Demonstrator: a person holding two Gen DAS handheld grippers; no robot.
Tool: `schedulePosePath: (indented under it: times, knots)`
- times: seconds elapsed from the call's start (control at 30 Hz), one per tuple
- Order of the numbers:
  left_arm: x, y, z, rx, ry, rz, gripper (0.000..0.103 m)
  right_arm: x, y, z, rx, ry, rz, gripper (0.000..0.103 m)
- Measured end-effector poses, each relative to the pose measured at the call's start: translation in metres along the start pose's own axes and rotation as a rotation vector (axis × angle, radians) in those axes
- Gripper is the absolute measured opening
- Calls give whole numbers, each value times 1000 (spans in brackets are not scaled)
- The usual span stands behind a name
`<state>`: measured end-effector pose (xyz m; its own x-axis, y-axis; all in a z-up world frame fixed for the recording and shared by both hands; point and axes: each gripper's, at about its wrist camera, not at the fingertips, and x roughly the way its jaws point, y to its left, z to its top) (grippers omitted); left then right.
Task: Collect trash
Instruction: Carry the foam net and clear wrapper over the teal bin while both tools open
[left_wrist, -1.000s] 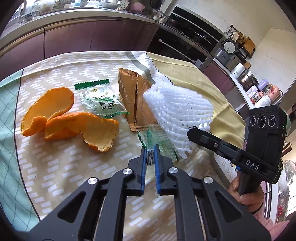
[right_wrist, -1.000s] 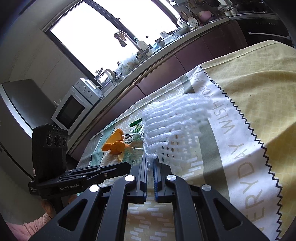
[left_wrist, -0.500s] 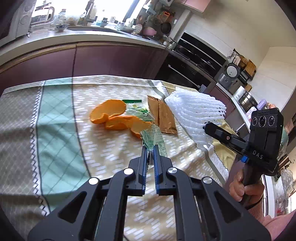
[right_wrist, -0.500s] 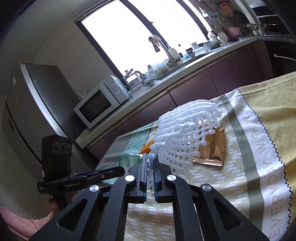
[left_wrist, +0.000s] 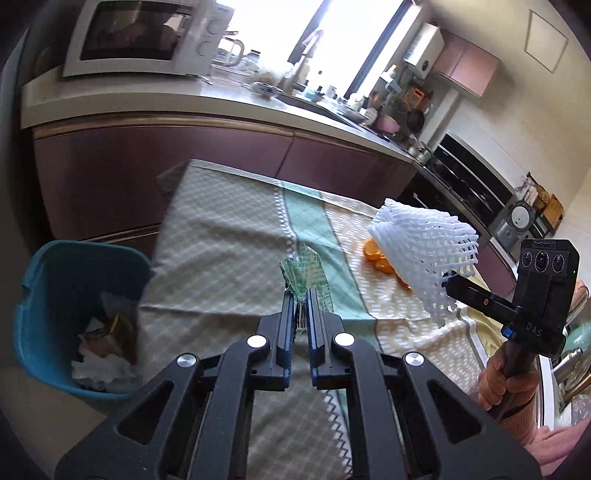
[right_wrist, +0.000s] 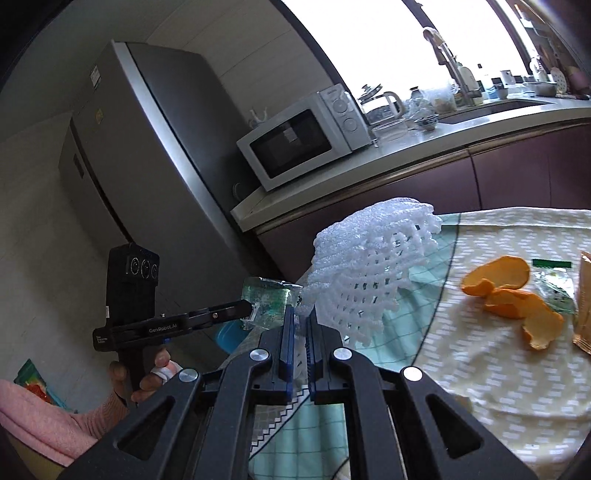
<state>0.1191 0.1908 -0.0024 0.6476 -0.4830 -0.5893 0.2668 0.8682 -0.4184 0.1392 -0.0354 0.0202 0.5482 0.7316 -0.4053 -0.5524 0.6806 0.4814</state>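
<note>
White foam net (left_wrist: 424, 251); orange peel (right_wrist: 513, 295); teal bin (left_wrist: 74, 280); green-checked tablecloth (left_wrist: 221, 258).

Bin (left_wrist: 33, 302) left of table (left_wrist: 221, 258), peels (right_wrist: 517, 295) on tablecloth, microwave (right_wrist: 303, 140) on counter behind

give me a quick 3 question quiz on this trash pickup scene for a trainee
1. True or false: the left gripper is empty.
2. Which item does the right gripper hold? A) orange peel B) white foam net C) brown packet
3. Fill in: the blue bin stands on the ____ beside the table.

Key
1. False: it is shut on a green-printed clear wrapper.
2. B: the white foam net; the orange peel and brown packet lie on the tablecloth.
3. floor
</note>
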Motion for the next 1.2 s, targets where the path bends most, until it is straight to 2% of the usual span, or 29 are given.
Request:
schedulePosePath:
  times: [0.23,0.4,0.63,0.93,1.03,1.1,1.2]
  knots:
    - [-57,79,-5,-111,-77,133,7,74,45,11,-72,114,115,5]
    - [-70,134,-11,-196,-75,204,8,131,69,14,-112,204,163,5]
    - [-49,184,-25,-253,-17,294,9,205,84,9,-107,337,163,5]
    - [-16,211,-36,-272,50,363,9,276,88,1,-86,477,113,7]
    - [-7,219,-38,-285,65,371,10,290,88,-6,-77,507,91,8]
    - [-2,222,-39,-290,77,374,12,299,86,-9,-69,530,74,13]
    - [8,224,-42,-289,95,385,12,303,91,-6,-68,532,70,13]
